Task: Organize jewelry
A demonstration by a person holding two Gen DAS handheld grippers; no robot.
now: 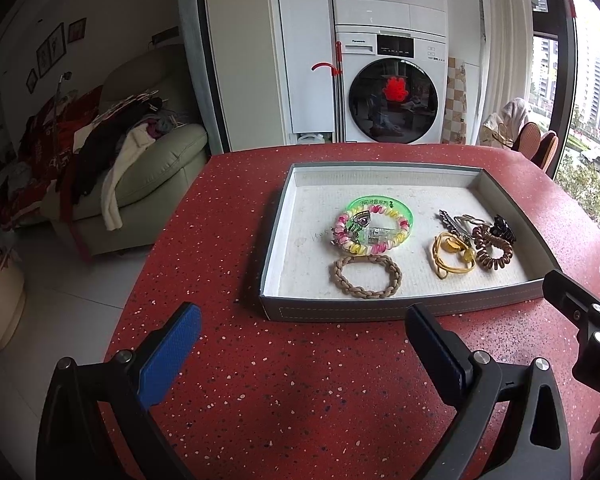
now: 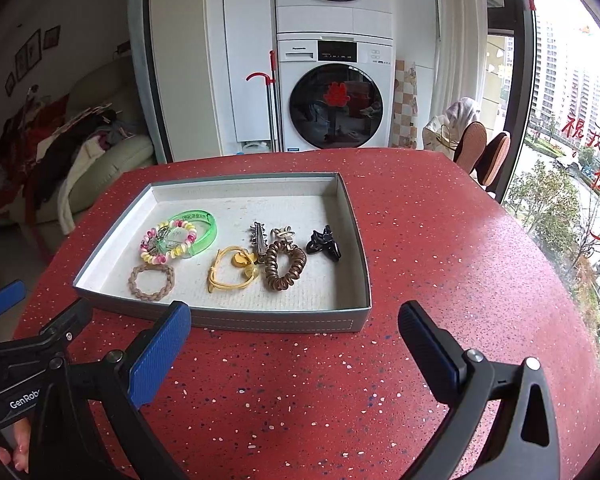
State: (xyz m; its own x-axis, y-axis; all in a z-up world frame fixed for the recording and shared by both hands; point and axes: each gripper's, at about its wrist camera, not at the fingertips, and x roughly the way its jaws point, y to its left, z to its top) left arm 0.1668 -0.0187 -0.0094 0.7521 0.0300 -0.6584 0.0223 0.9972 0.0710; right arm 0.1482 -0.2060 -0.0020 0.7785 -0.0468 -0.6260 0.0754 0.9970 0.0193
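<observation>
Left hand-held gripper (image 1: pixel 302 334): hovering over the red speckled desk (image 1: pixel 300 400), jaws spread wide, grasping nothing.
Right hand-held gripper (image 2: pixel 294 334): likewise hanging released, blue pads apart, nothing between them.
Tray (image 2: pixel 224 320): sitting on the desk just beyond both grippers, long axis running left to right.
Tray's left half: pink-and-yellow coil bracelet (image 2: pixel 168 242) lying across a green bangle (image 2: pixel 204 226); braided tan band (image 2: pixel 151 281) lying flat nearer the front wall.
Tray's right half: yellow cord tie (image 2: pixel 232 268) touching a brown spiral tie (image 2: pixel 285 266); metal hair clip (image 2: pixel 259 238) lying with its long axis pointing toward the tray's far wall; black claw clip (image 2: pixel 323 243) sitting farthest right.
Hard to make out: small knotted piece behind the spiral tie, partly hidden.
Cut off: fingertips (image 2: pixel 18 456) showing at the right view's lower-left edge.
</observation>
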